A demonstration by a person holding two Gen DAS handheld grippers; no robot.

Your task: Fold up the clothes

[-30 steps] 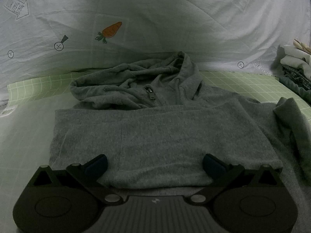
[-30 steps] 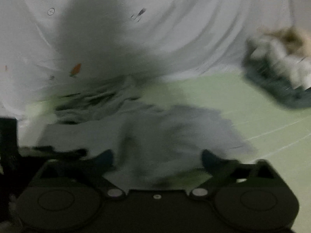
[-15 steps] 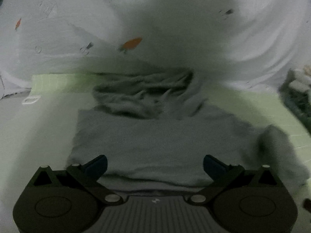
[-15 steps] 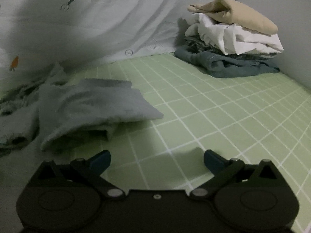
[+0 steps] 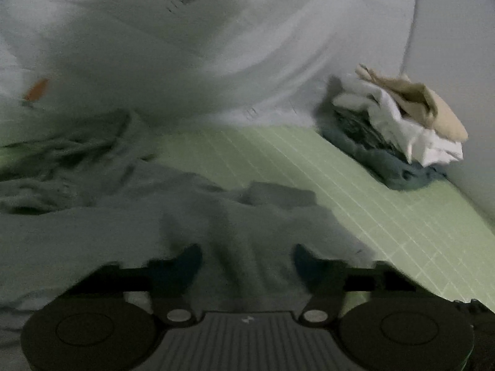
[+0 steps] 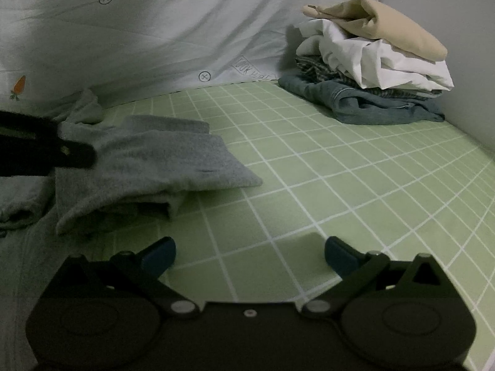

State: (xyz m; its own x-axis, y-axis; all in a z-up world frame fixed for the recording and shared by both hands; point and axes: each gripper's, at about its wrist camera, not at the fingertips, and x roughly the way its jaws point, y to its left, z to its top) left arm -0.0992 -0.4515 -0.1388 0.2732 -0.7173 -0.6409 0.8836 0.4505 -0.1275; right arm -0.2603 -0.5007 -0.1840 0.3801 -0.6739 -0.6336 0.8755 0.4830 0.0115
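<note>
A bed with a pale green grid-checked sheet (image 6: 309,185) fills the room's corner, a white printed quilt (image 6: 170,31) banked behind. The left tool (image 5: 247,256) is closing narrow over the soft grey fleece hoodie (image 5: 216,216) directly ahead of it; whether its pads pinch yet is unclear. The right tool (image 6: 249,252) gapes wide over bare sheet, the hoodie ahead to its left. A stack of folded clothes (image 6: 371,68) sits far ahead, right. The hoodie looks partly folded, not finished.

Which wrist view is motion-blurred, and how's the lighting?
Left wrist view: smeared throughout, the grey hoodie and clothes pile soft. Right wrist view: sharp, grid lines on the green sheet crisp. Both dim, with fisheye bending and dark corners; soft claw shadow on the sheet in the right view.
</note>
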